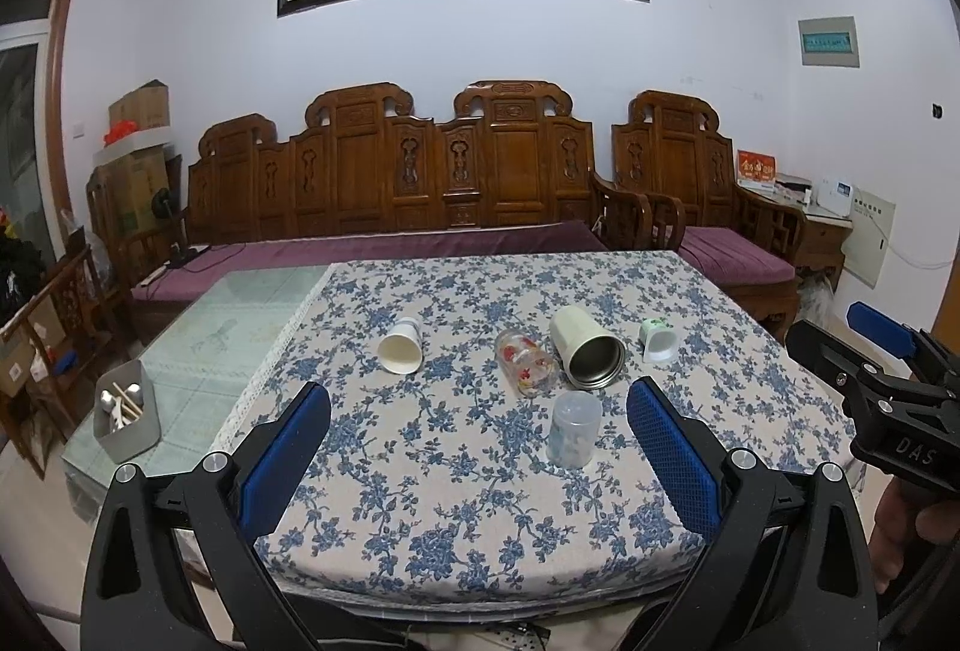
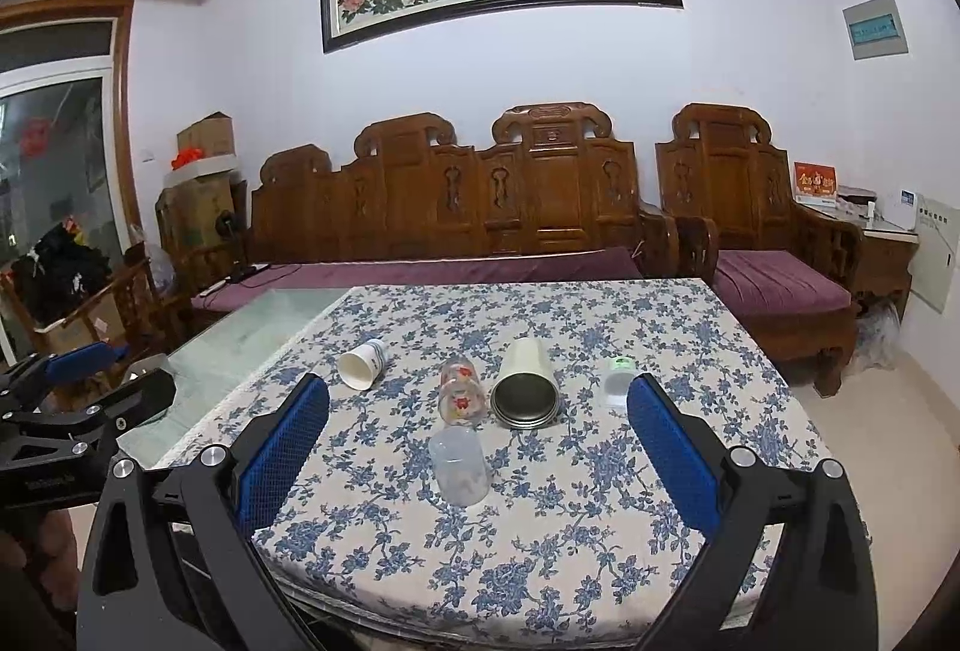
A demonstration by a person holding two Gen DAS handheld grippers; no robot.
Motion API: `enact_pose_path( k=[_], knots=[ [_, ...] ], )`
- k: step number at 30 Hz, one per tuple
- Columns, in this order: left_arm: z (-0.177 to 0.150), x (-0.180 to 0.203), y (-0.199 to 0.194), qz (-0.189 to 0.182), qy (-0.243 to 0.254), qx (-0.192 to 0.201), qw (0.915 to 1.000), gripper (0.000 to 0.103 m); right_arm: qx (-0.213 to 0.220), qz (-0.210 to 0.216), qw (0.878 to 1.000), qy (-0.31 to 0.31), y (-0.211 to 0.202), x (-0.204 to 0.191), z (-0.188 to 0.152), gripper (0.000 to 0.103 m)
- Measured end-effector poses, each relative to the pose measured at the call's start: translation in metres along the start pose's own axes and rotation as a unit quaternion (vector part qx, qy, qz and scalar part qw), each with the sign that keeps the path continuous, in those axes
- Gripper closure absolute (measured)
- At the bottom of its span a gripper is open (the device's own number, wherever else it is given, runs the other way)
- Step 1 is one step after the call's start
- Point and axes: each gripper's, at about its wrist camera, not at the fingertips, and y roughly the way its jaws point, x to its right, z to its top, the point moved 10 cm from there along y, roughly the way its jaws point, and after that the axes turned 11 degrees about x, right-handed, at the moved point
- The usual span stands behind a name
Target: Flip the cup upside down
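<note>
Several cups lie on a blue-flowered tablecloth [image 1: 420, 501]. A white paper cup [image 1: 400, 347] [image 2: 362, 364], a glass with red flowers [image 1: 524, 361] [image 2: 461, 390], a cream steel-lined tumbler [image 1: 587, 347] [image 2: 525, 384] and a small white-green cup [image 1: 657, 340] [image 2: 619, 380] lie on their sides. A clear plastic cup [image 1: 574, 429] [image 2: 459, 464] stands nearest, apparently mouth down. My left gripper [image 1: 478, 453] and right gripper [image 2: 478, 450] are open and empty, held back from the cups above the table's near edge. The right gripper also shows in the left wrist view [image 1: 888, 351].
A grey utensil box [image 1: 127, 418] stands on the bare glass tabletop [image 1: 240, 327] at the left. A carved wooden sofa [image 1: 390, 183] with purple cushions and an armchair [image 1: 720, 207] stand behind the table. Cardboard boxes [image 1: 141, 153] are stacked at far left.
</note>
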Motion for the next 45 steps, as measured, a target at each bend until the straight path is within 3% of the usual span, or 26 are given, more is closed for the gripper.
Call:
enact_pose_path(
  k=[45],
  knots=[
    [0.0014,0.0021,-0.0021,0.0,-0.002,0.002,1.0,0.008,-0.001,-0.001,1.0,0.002,0.0019,0.0015,-0.0034,0.003]
  ],
)
